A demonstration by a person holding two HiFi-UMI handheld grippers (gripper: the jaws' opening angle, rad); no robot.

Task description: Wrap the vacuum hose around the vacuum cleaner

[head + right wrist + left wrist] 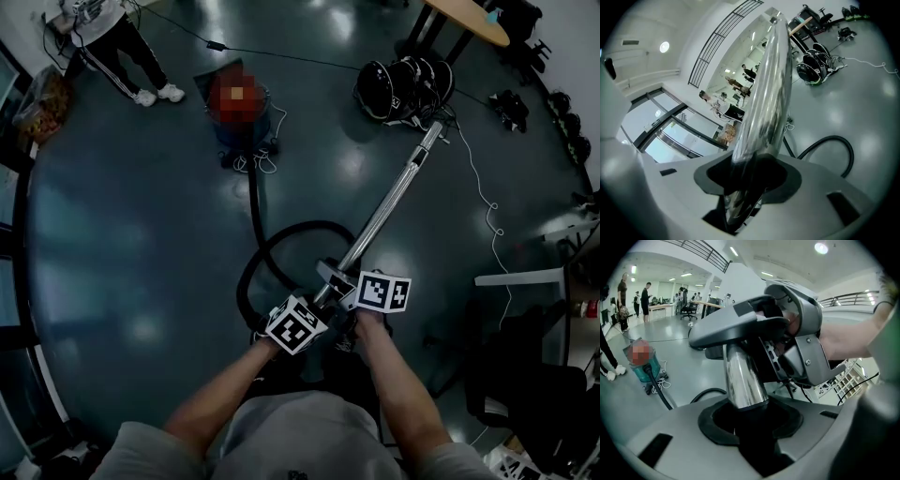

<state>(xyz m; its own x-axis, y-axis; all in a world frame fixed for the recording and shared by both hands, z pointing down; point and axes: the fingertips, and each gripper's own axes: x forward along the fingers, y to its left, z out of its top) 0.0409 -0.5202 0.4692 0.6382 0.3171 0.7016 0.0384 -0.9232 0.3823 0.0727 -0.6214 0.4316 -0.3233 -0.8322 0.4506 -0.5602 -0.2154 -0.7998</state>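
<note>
The dark floor (141, 234) lies wide open on the left and through the middle, bounded by the glazed wall along the left edge. The vacuum cleaner (244, 127) stands far, left of centre, with a light cord bunched at its base. Its black hose (254, 197) runs toward the near side and curls into a loose loop just left of the grippers. Both tongs hold the metal wand (389, 202), which slants away to the far right. The left gripper (314, 309) is clamped on the wand's near end by the handle, and the right gripper (361, 298) is closed around the tube just beside it. The right side is crowded. A heap of black helmets (398, 89) sits by the wand's far tip, under a wooden table (469, 21). A white cable (486, 192) trails across the floor toward a white shelf (520, 277) and a dark chair (525, 375). A person (117, 42) stands far left, well clear of the hose.
</note>
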